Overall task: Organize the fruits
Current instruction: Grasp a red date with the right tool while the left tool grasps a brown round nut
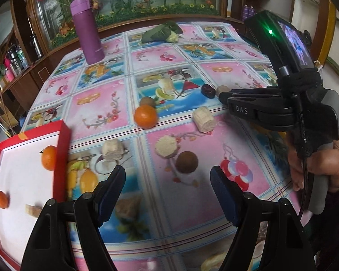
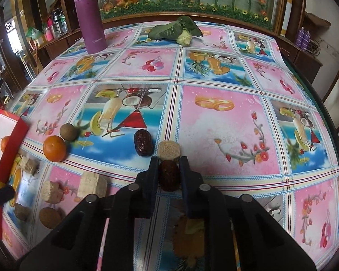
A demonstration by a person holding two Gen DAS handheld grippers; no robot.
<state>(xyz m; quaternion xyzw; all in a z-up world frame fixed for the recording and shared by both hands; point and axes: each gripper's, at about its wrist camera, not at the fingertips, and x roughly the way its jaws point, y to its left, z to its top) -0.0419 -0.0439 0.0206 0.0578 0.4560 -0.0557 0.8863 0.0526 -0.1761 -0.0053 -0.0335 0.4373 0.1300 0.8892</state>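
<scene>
Now I have the right gripper closed narrow on a dark red date, which sits squarely between the jaws, its far end poking just past the tips and touching a pale sugarcane chunk beyond them. To do this well I'd lift straight up before swinging, so that chunk and the second date, just left of the jaws, aren't dragged along. The red tray lies far left of these jaws. My left gripper hangs wide and empty, a brown round fruit just ahead between its jaws on the counter.
</scene>
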